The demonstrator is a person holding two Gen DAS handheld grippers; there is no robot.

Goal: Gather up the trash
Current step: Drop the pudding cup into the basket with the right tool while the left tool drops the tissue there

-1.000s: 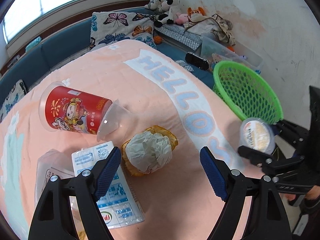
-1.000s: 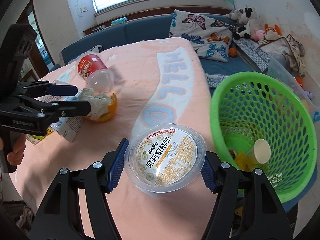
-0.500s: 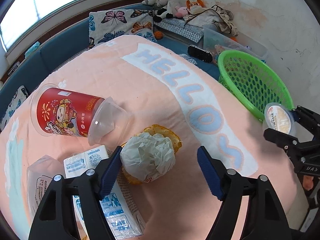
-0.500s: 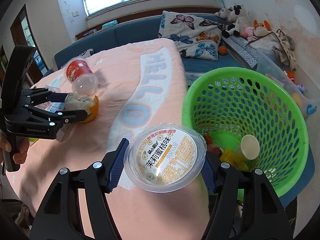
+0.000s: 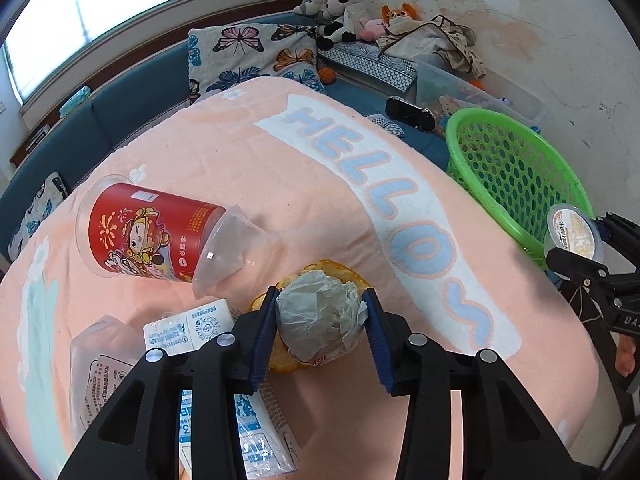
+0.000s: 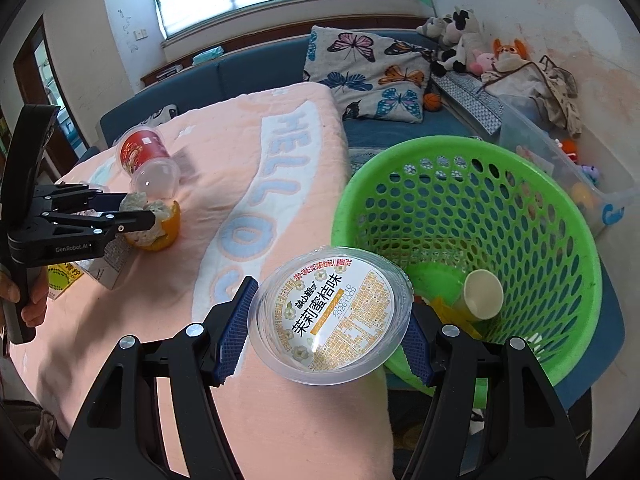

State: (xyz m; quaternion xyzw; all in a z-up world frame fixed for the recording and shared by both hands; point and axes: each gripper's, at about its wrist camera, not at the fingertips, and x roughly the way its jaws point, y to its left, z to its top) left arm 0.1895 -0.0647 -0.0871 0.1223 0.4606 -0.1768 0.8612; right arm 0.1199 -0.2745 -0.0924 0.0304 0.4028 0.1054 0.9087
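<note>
A crumpled white tissue (image 5: 320,320) sits in an orange peel (image 5: 344,270) on the pink HELLO blanket (image 5: 240,152). My left gripper (image 5: 320,300) is closing around the tissue, and its blue pads touch it on both sides; the right wrist view shows this gripper (image 6: 136,210) at the left. My right gripper (image 6: 330,304) is shut on a clear plastic jelly cup (image 6: 332,312) with a printed lid, held at the near rim of the green basket (image 6: 560,240).
A red-labelled clear cup (image 5: 148,232) lies on its side behind the peel. A milk carton (image 5: 192,328) and a clear packet (image 5: 100,360) lie at the left. The basket holds a paper cup (image 6: 482,294) and yellow scraps. Cushions, soft toys and a clear bin stand behind.
The left jaws have closed in from wide apart onto the tissue. The right gripper carried the jelly cup from over the blanket to the basket's near rim.
</note>
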